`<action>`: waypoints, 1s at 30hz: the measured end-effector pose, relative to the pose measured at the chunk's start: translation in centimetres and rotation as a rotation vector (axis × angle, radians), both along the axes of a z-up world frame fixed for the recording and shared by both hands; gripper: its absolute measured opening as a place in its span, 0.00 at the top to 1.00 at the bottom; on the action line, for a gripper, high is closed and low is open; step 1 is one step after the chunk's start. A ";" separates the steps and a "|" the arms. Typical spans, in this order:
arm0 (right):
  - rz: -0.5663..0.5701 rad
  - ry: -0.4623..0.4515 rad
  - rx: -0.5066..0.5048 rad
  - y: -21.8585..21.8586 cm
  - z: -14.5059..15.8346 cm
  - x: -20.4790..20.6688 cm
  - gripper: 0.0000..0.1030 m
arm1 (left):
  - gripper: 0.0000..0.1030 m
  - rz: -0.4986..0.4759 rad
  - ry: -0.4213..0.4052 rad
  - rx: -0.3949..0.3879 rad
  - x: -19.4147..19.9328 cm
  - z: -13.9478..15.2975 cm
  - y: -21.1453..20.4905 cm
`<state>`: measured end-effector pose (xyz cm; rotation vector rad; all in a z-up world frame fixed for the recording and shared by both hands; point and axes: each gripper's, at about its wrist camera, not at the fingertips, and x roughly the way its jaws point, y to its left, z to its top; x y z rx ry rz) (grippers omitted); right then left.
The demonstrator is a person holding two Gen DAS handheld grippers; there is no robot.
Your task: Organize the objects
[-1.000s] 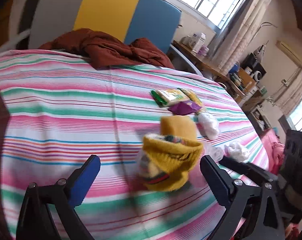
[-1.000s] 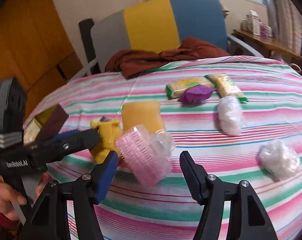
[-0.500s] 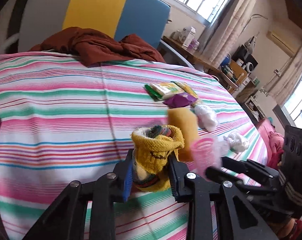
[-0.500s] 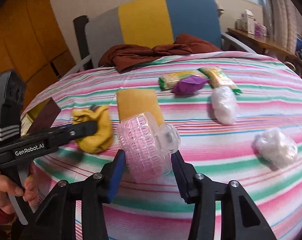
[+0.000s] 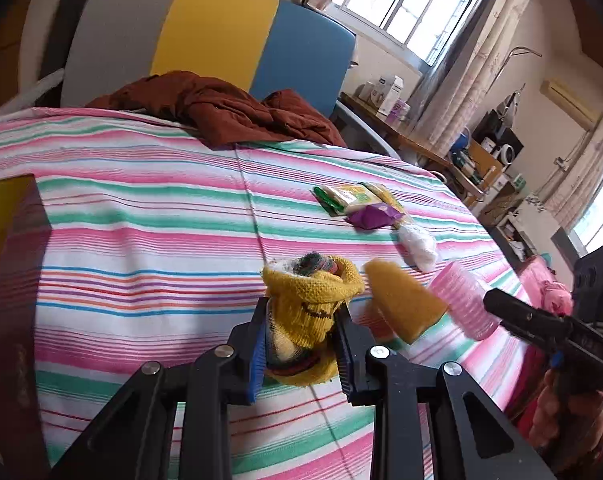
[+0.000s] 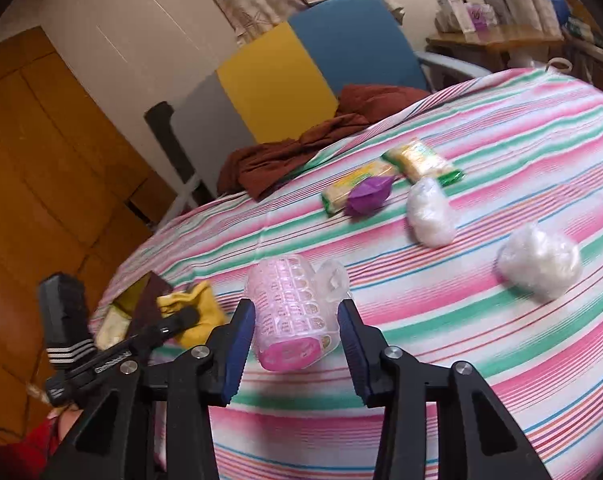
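My left gripper (image 5: pixel 299 344) is shut on a yellow knitted sock bundle (image 5: pixel 309 308) and holds it over the striped tablecloth (image 5: pixel 141 240). My right gripper (image 6: pixel 297 336) is shut on a pink plastic hair roller (image 6: pixel 291 312), lifted above the cloth. The roller also shows in the left wrist view (image 5: pixel 465 304), beside a yellow sponge (image 5: pixel 401 304). The sock bundle shows at the left of the right wrist view (image 6: pixel 199 312).
Two green-yellow snack packets (image 6: pixel 419 162), a purple wrapper (image 6: pixel 367 198) and two white plastic bundles (image 6: pixel 429 214) (image 6: pixel 539 260) lie on the cloth. A brown garment (image 5: pixel 221 112) lies at the far edge before a chair (image 5: pixel 205 40). A dark box (image 5: pixel 13 264) stands left.
Both grippers went from open to shut, the left on the sock bundle and the right on the pink roller. Both objects have been lifted, and the right gripper has tilted.
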<state>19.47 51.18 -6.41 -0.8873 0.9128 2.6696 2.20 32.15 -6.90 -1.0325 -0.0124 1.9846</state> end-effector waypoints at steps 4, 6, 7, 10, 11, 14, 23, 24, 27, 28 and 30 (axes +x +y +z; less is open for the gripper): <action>-0.012 -0.012 0.011 0.2 0.2 -0.2 0.59 | 0.69 0.025 0.031 -0.043 -1.1 0.1 0.4; -0.018 -0.019 0.018 0.4 -0.1 0.0 0.59 | 0.62 0.034 -0.001 -0.059 -1.7 0.0 0.8; -0.018 -0.020 0.005 0.5 -0.3 0.2 0.59 | 0.48 0.059 -0.005 -0.054 -1.9 0.2 0.7; -0.019 -0.029 -0.010 0.7 -0.9 0.8 0.59 | 0.14 0.093 0.024 0.003 -1.1 1.5 0.1; -0.021 -0.035 -0.007 0.6 -1.1 1.0 0.59 | 0.09 0.106 0.047 0.026 -0.4 2.2 0.0; -0.030 -0.052 -0.009 0.7 -1.7 1.8 0.59 | 0.03 0.077 0.090 0.096 1.5 3.9 0.2; -0.050 -0.082 -0.008 1.6 -2.6 2.5 0.59 | 0.03 -0.068 -0.100 0.035 1.9 1.9 7.4; -0.052 -0.084 -0.009 1.6 -2.6 2.7 0.59 | 0.03 -0.065 -0.128 0.024 1.8 1.5 8.3; -0.059 -0.104 0.007 1.7 -2.9 3.3 0.59 | 0.03 -0.086 -0.182 -0.011 2.0 0.3 10.8; -0.063 -0.107 0.011 1.8 -3.0 3.5 0.59 | 0.03 -0.096 -0.184 -0.036 2.2 -0.1 11.8; -0.071 -0.119 0.022 1.8 -3.2 3.9 0.59 | 0.04 -0.127 -0.187 -0.065 2.7 -0.7 13.3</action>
